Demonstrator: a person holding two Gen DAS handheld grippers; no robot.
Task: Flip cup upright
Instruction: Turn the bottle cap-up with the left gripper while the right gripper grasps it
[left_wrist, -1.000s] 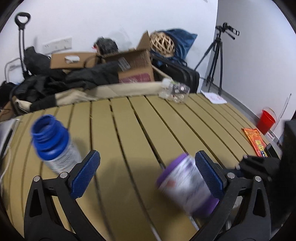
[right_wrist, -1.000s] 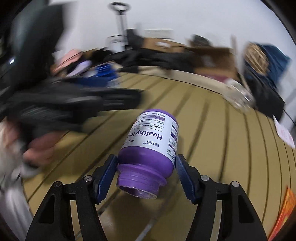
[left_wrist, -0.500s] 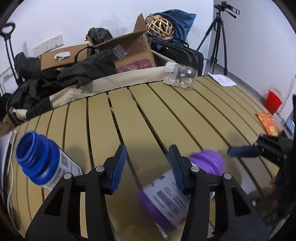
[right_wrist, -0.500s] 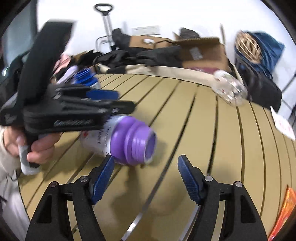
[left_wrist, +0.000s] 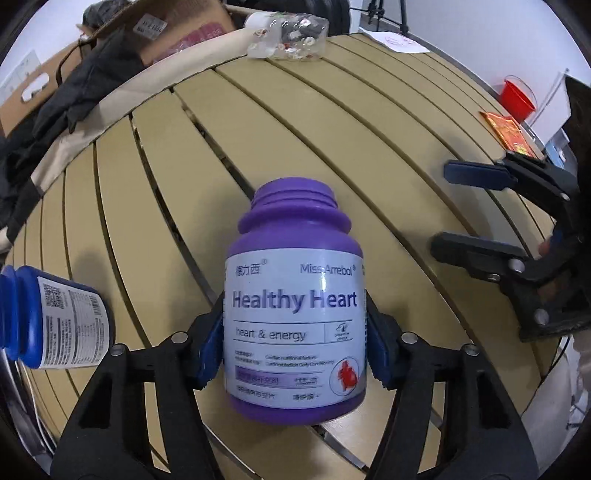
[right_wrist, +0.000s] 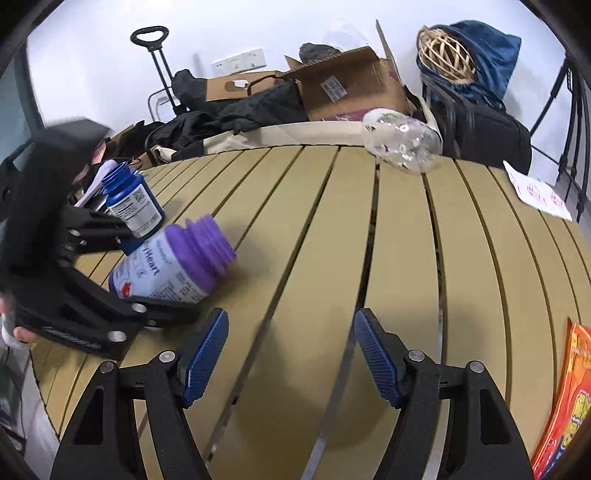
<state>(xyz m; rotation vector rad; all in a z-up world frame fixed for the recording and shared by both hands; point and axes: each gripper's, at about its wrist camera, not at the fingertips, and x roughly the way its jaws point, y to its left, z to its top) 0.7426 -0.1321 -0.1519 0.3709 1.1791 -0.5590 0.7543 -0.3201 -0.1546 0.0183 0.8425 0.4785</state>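
Observation:
The cup is a purple open-mouthed bottle (left_wrist: 293, 229) with a white "Healthy Heart" label. My left gripper (left_wrist: 295, 336) is shut on its label sides. In the right wrist view the purple bottle (right_wrist: 173, 266) is tilted, mouth pointing up and to the right, its lower edge close to the slatted table (right_wrist: 406, 258). My right gripper (right_wrist: 291, 354) stands open to the right of the bottle, apart from it, with nothing between its fingers. In the left wrist view the right gripper (left_wrist: 461, 210) shows at the right.
A blue open bottle (right_wrist: 133, 203) stands just behind the purple one by the table's left edge. A clear plastic bottle (right_wrist: 402, 144) lies at the far edge. A red packet (right_wrist: 565, 398) and a sheet of paper (right_wrist: 535, 192) are on the right. Boxes and bags lie beyond.
My right gripper let go of the purple bottle and backed off to the right. The left gripper shut on it, and the bottle's mouth swung from downward to upward.

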